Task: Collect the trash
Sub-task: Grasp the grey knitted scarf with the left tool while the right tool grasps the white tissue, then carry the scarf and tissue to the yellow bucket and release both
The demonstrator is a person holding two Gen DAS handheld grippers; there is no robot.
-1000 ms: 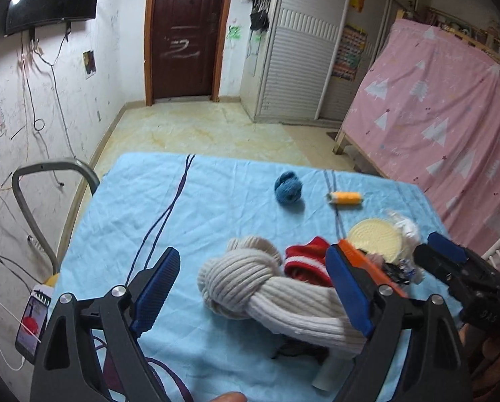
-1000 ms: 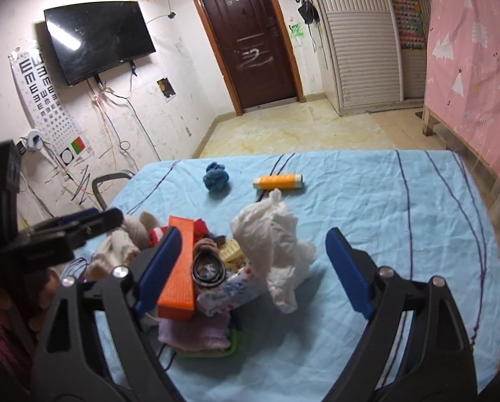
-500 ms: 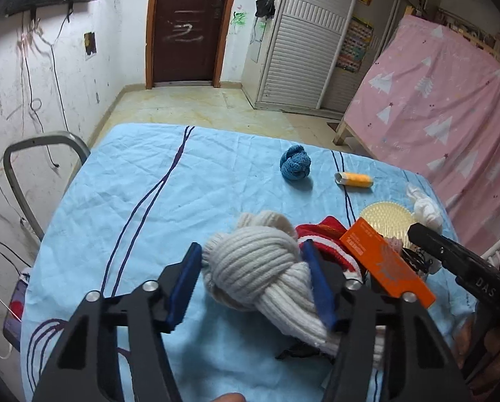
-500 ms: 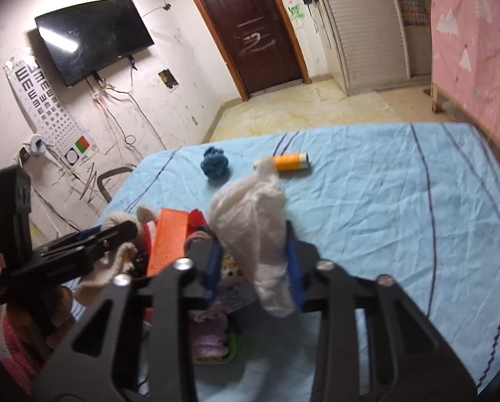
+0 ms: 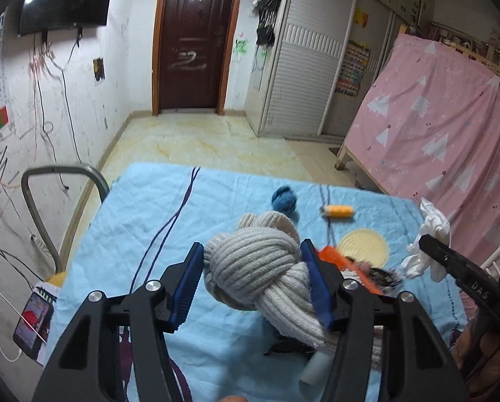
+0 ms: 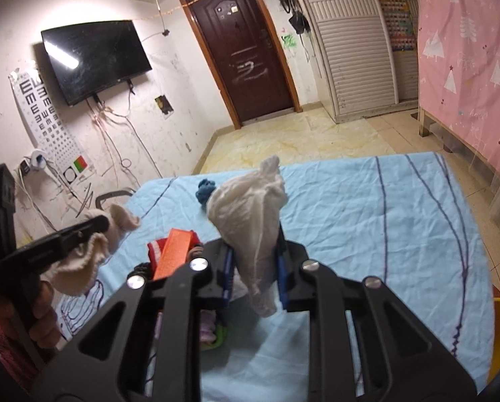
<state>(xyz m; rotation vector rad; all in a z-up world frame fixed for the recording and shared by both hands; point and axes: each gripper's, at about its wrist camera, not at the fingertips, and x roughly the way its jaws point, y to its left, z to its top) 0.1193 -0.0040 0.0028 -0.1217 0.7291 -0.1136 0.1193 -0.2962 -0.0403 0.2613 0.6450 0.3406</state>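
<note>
A knotted cream knit bundle (image 5: 250,264) sits between the blue pads of my left gripper (image 5: 252,248), which is shut on it and holds it just above the light blue tablecloth (image 5: 142,217). My right gripper (image 6: 255,254) is shut on a crumpled white tissue (image 6: 250,201) that stands up above its fingers and hangs below them. In the left wrist view the right gripper (image 5: 430,244) shows at the far right with the tissue (image 5: 432,224). From the right wrist, the left gripper (image 6: 95,224) appears at the left with the knit bundle (image 6: 79,268).
On the cloth lie a blue yarn ball (image 5: 284,198), an orange tube (image 5: 339,211), a round yellow pad (image 5: 363,246) and an orange box (image 6: 174,251) in a small pile. A metal chair frame (image 5: 39,207) stands left; a pink curtain (image 5: 434,134) hangs right.
Both grippers went from wide open to shut, the left on the knit bundle, the right on the tissue. Both things have come up off the pile.
</note>
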